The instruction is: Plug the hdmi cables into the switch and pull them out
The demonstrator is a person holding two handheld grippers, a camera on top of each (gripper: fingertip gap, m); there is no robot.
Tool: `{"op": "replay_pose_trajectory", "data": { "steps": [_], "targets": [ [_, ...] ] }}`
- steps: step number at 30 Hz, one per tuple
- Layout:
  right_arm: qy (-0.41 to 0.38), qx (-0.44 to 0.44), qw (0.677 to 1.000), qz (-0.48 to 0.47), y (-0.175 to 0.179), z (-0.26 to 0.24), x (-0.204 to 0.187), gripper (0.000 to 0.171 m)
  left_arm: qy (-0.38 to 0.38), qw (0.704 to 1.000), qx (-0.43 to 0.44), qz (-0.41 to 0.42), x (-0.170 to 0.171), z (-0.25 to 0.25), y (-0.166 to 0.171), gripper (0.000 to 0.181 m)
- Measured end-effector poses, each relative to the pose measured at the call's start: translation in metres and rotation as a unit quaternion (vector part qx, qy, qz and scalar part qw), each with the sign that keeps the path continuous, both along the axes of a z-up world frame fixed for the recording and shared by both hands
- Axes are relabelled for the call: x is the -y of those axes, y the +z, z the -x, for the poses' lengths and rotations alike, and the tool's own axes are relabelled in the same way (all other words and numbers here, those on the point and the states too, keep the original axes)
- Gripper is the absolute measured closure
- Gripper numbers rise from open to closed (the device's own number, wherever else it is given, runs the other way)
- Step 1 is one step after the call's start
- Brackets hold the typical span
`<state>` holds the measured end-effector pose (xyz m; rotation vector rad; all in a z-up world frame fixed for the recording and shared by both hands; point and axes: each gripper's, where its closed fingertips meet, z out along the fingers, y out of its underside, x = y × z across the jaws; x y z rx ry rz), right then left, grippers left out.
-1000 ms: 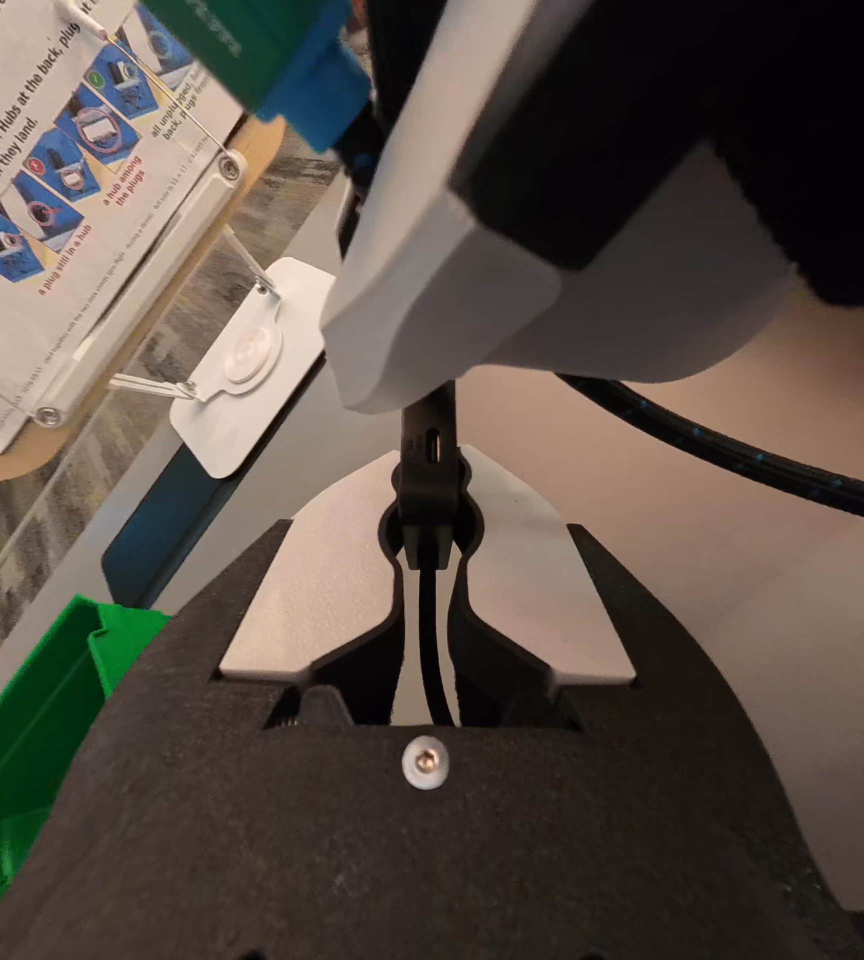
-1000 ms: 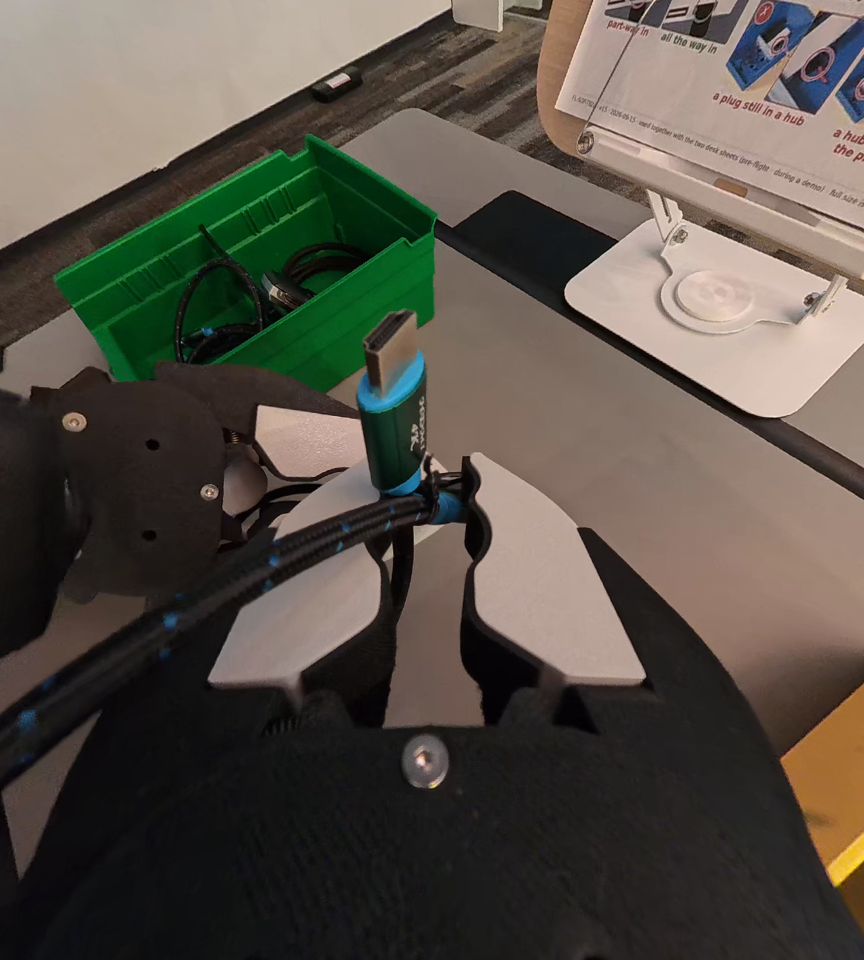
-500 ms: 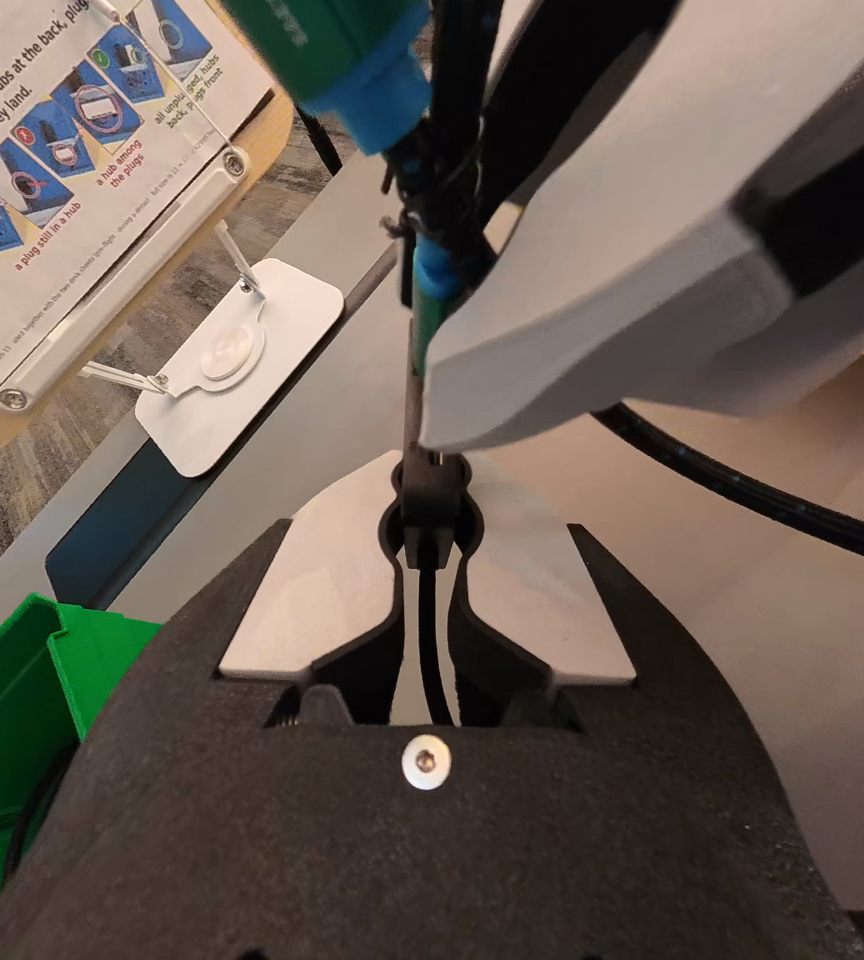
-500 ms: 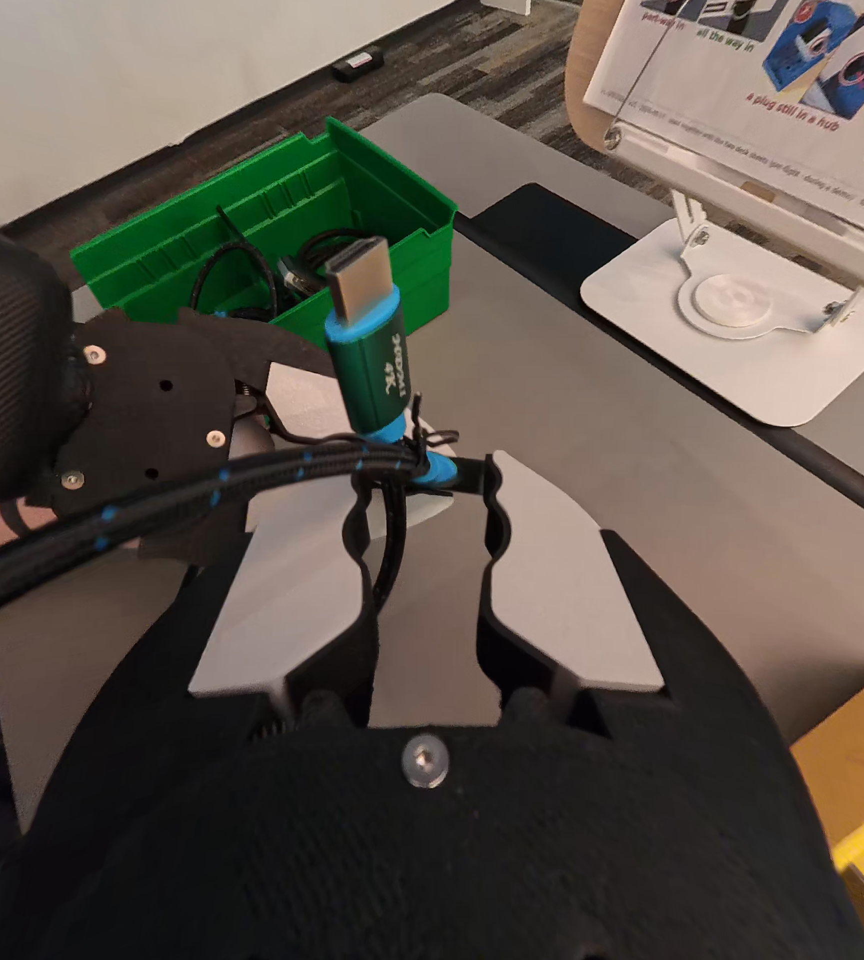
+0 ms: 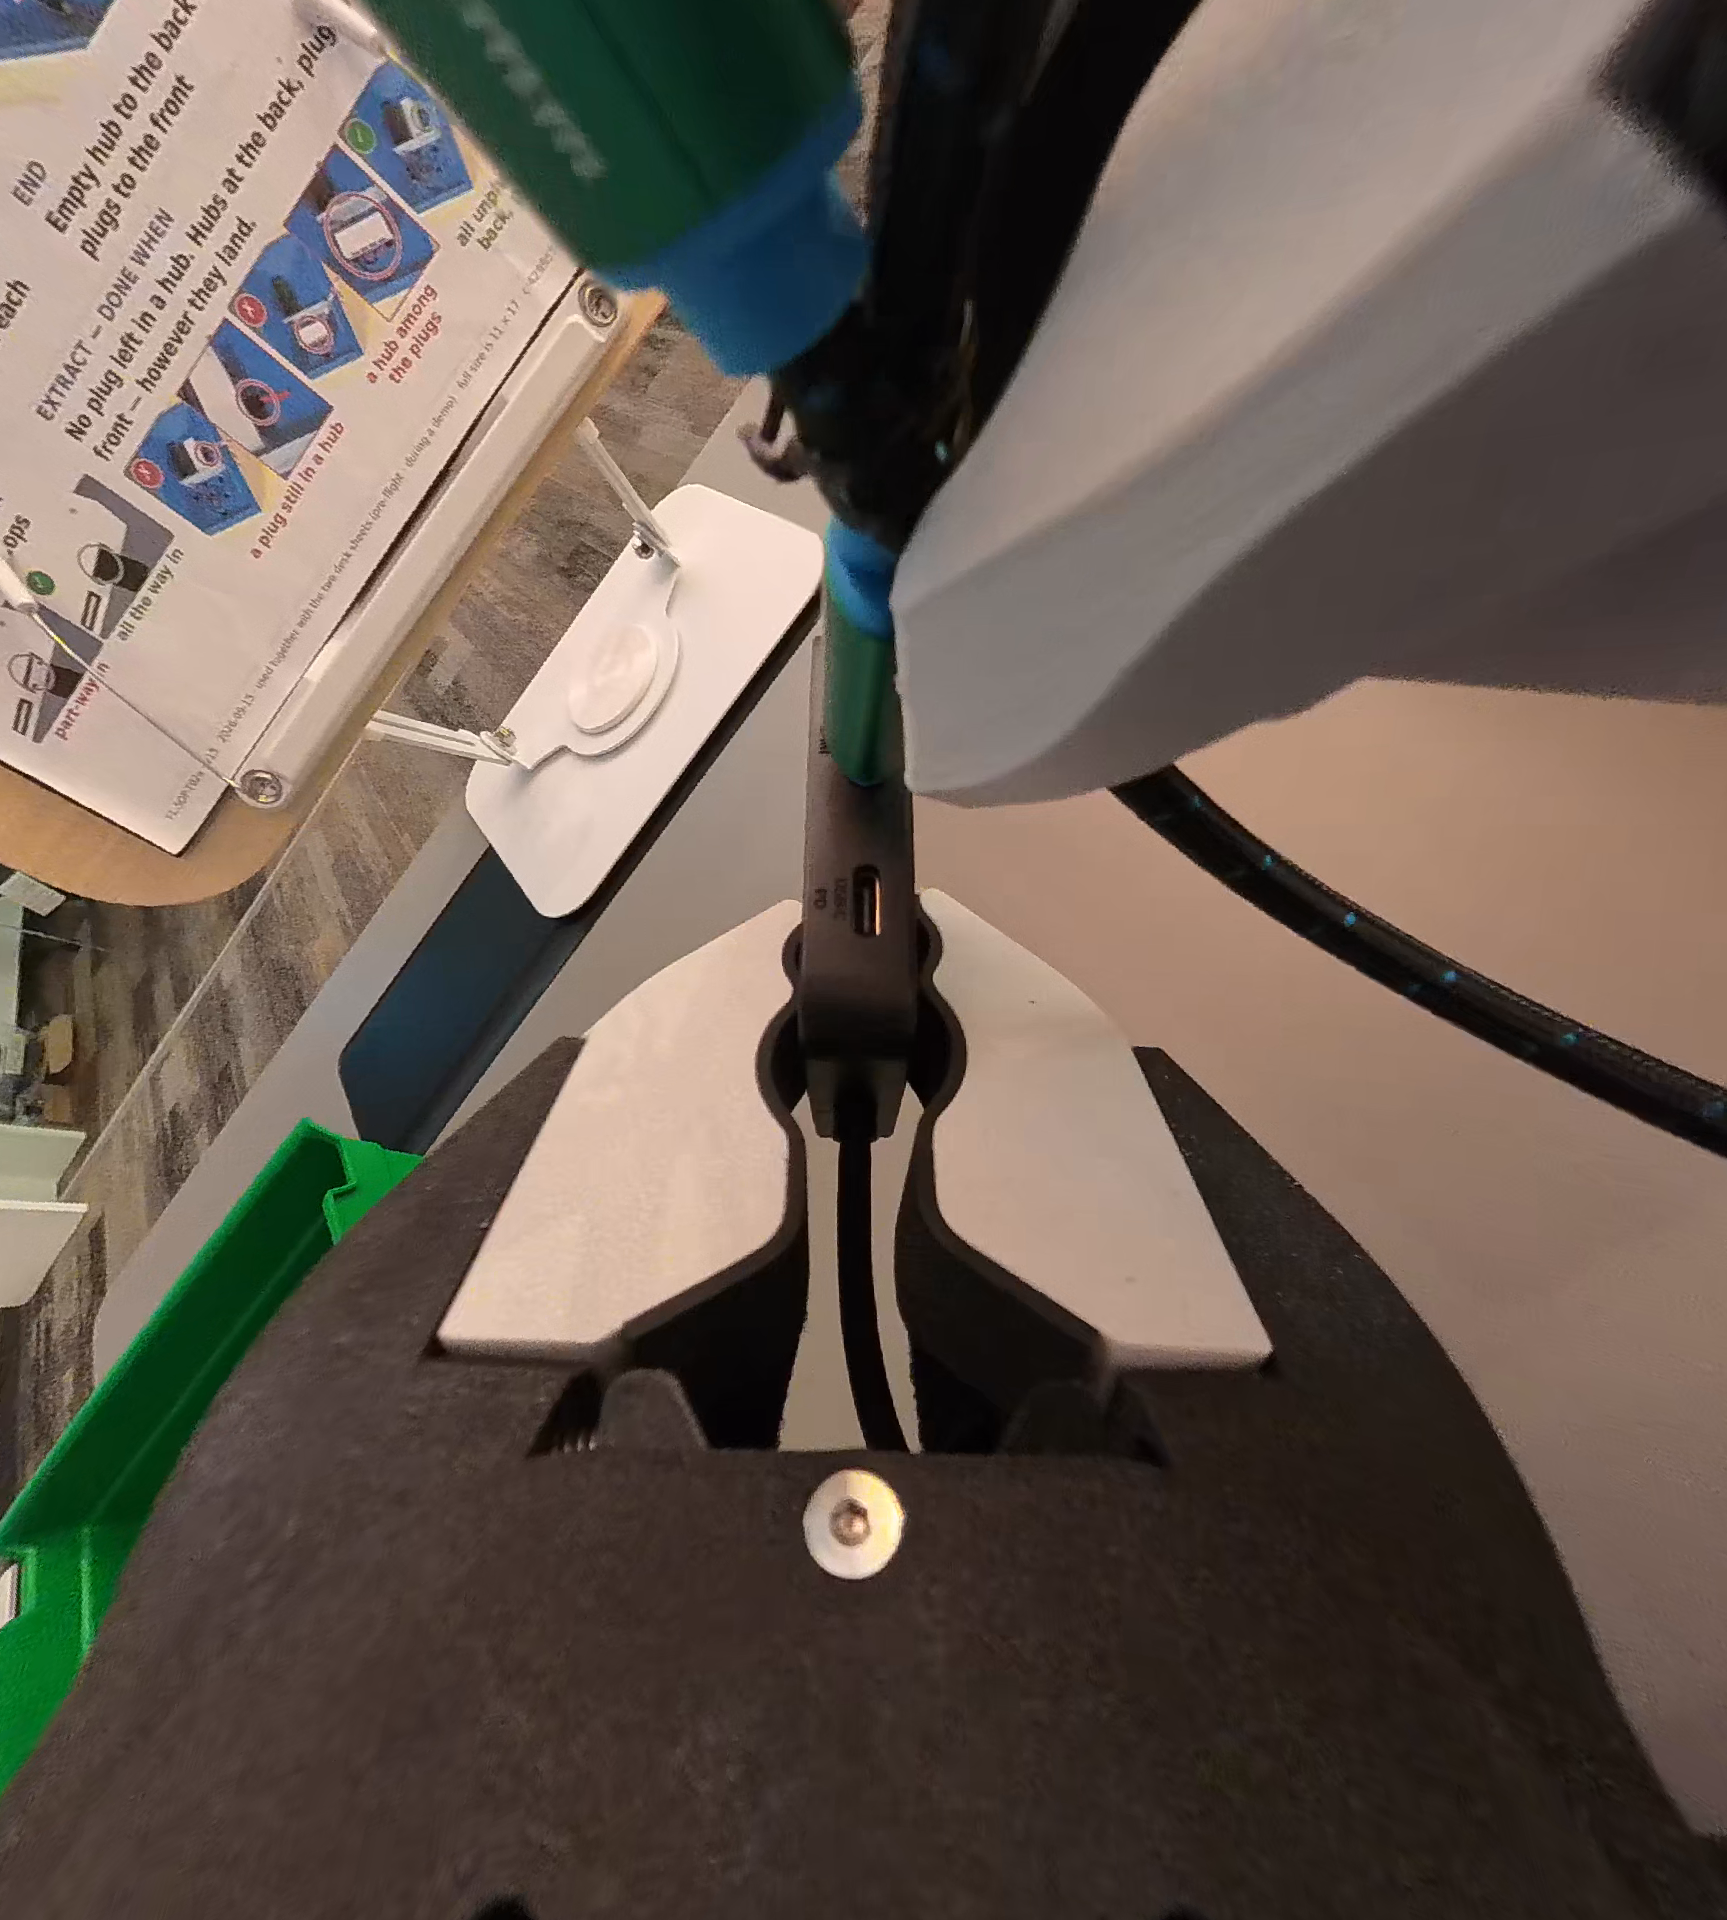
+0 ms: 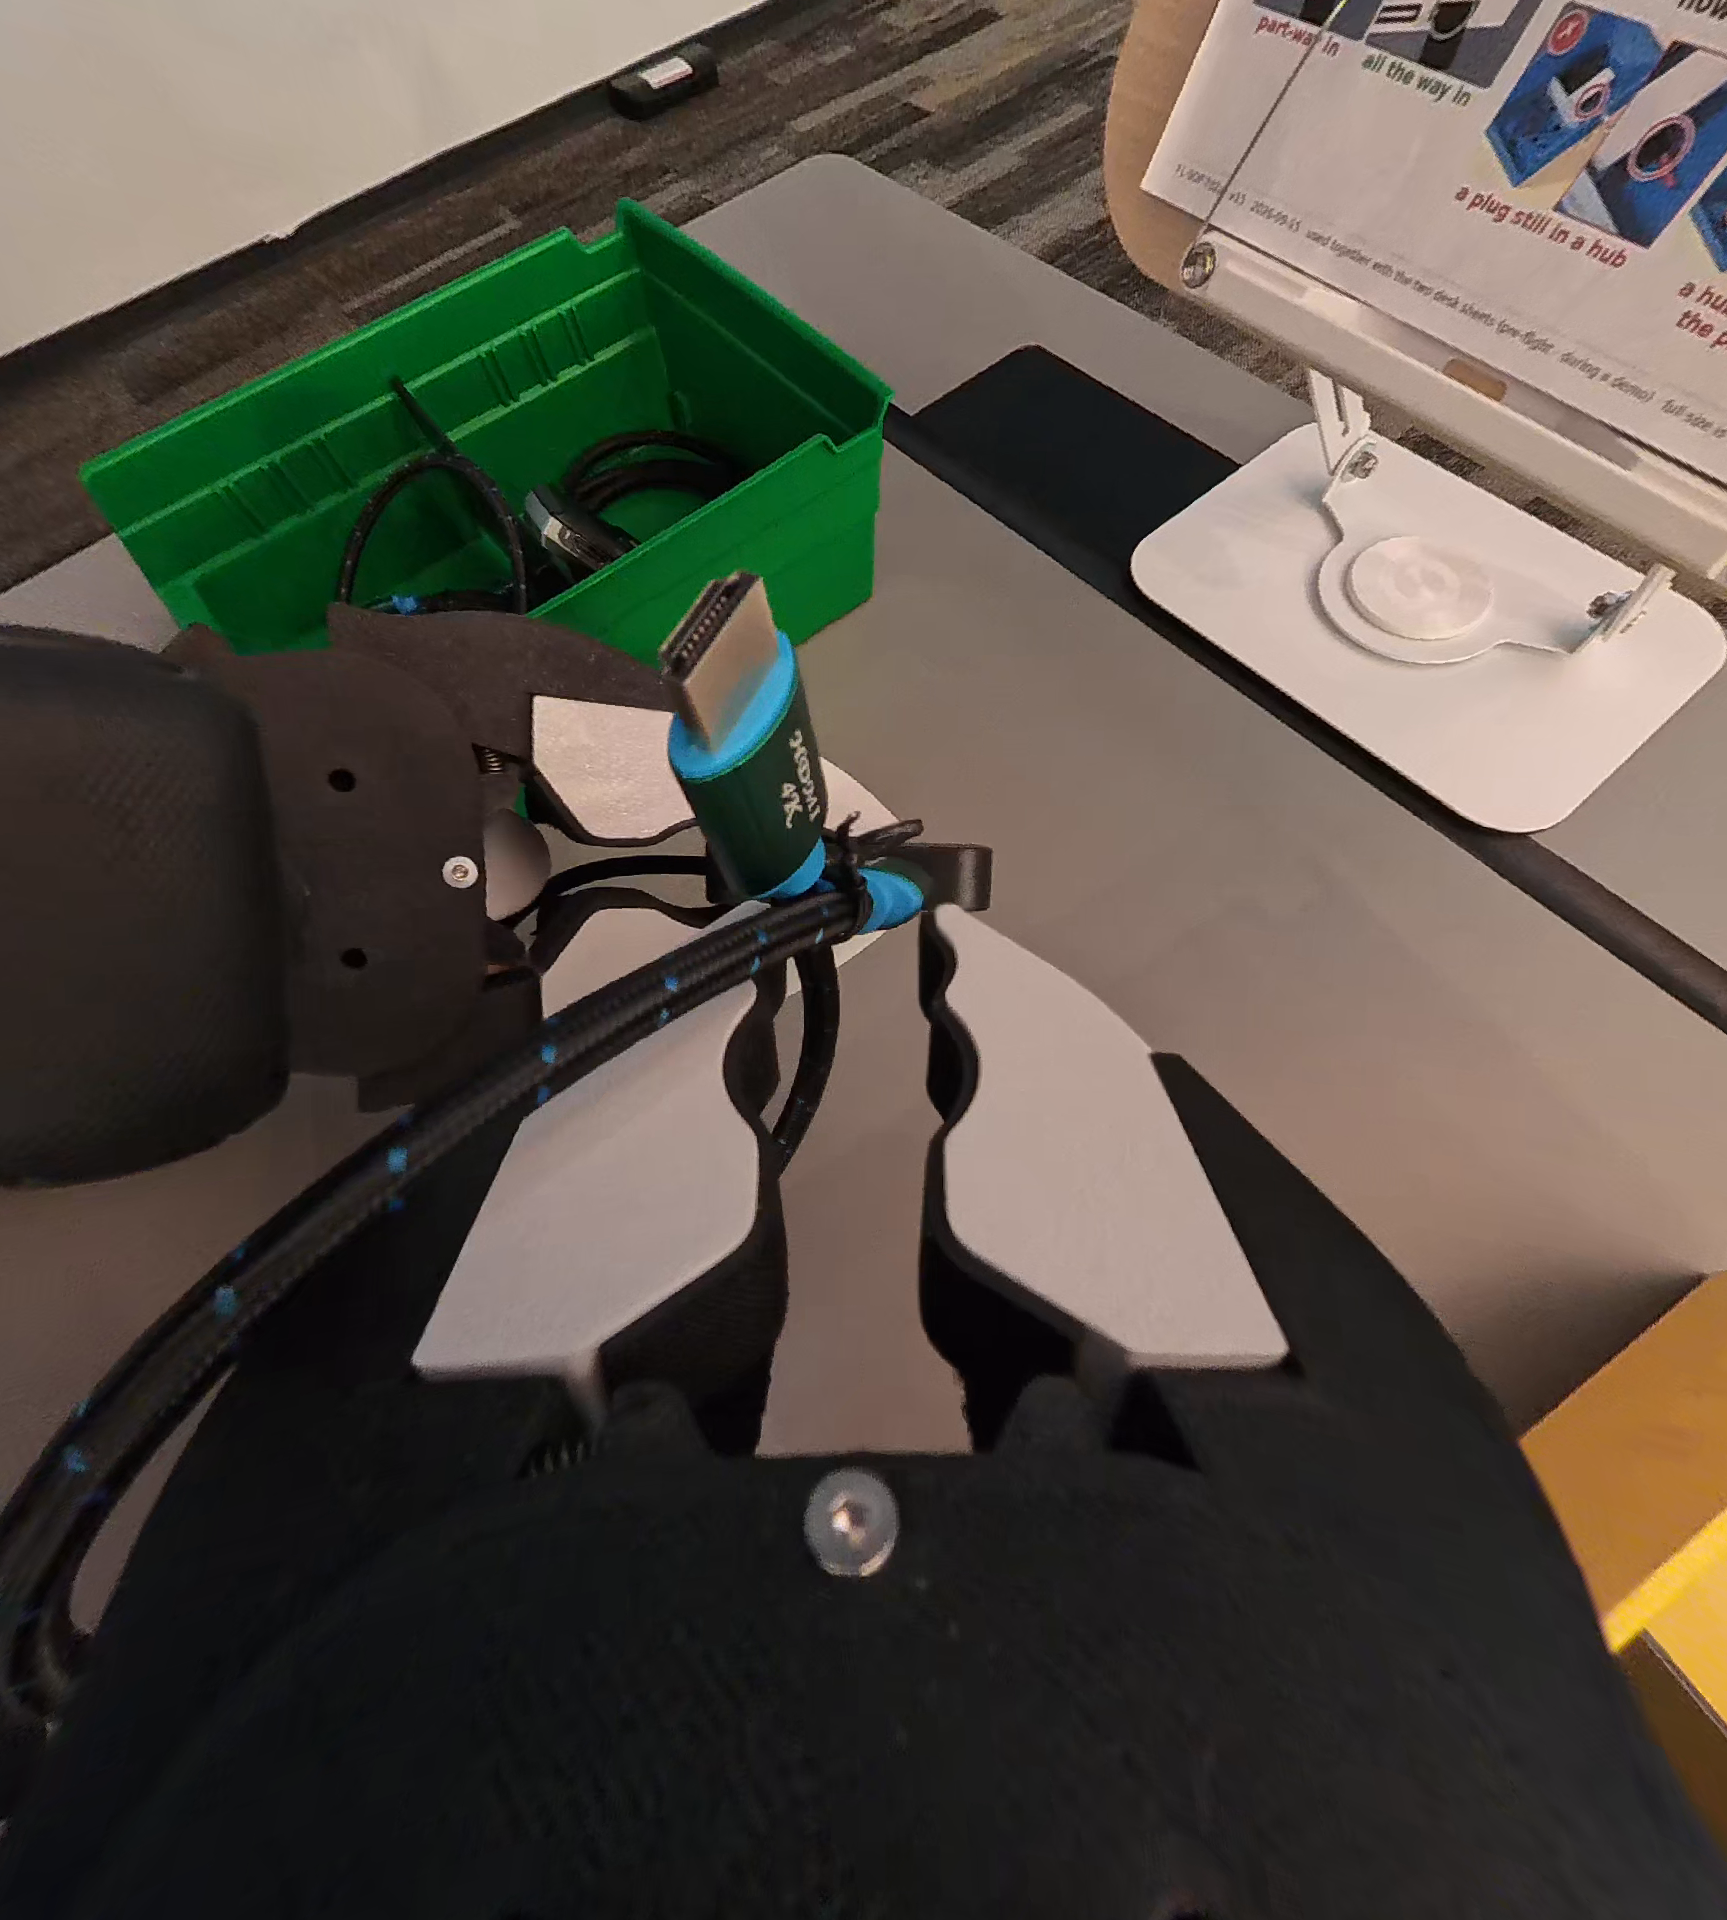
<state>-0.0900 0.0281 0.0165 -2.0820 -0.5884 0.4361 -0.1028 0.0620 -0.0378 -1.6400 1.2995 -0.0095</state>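
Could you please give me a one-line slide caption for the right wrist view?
Right gripper, jaws open, behind the HDMI cable; left gripper holds the switch beside the green bin.

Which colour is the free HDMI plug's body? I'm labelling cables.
Dark green with light blue collars, clearest in the right wrist view.

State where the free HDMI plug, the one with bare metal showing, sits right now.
In the right wrist view, the free HDMI plug stands tilted upward left of centre, before the green bin, beside the left gripper.

Printed instruction sheet [image 6: 1524,145] on white stand, black and red lettering, white lettering on green plug body [image 6: 765,805], small marking on switch [image 5: 854,894] beside port
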Motion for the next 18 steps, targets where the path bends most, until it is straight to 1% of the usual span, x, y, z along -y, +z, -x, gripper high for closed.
{"op": "replay_pose_trajectory", "data": {
  "steps": [10,18],
  "targets": [
    [-0.003,-0.001,1.0,-0.011,0.001,0.002,-0.002,0.147,0.002,1.0,-0.001,0.002,-0.001,0.001,0.0,0.167],
    [-0.01,0.003,1.0,0.004,-0.01,0.005,-0.005,0.143,0.014,0.999,-0.025,0.032,-0.002,0.004,-0.013,0.167]
  ]
}}
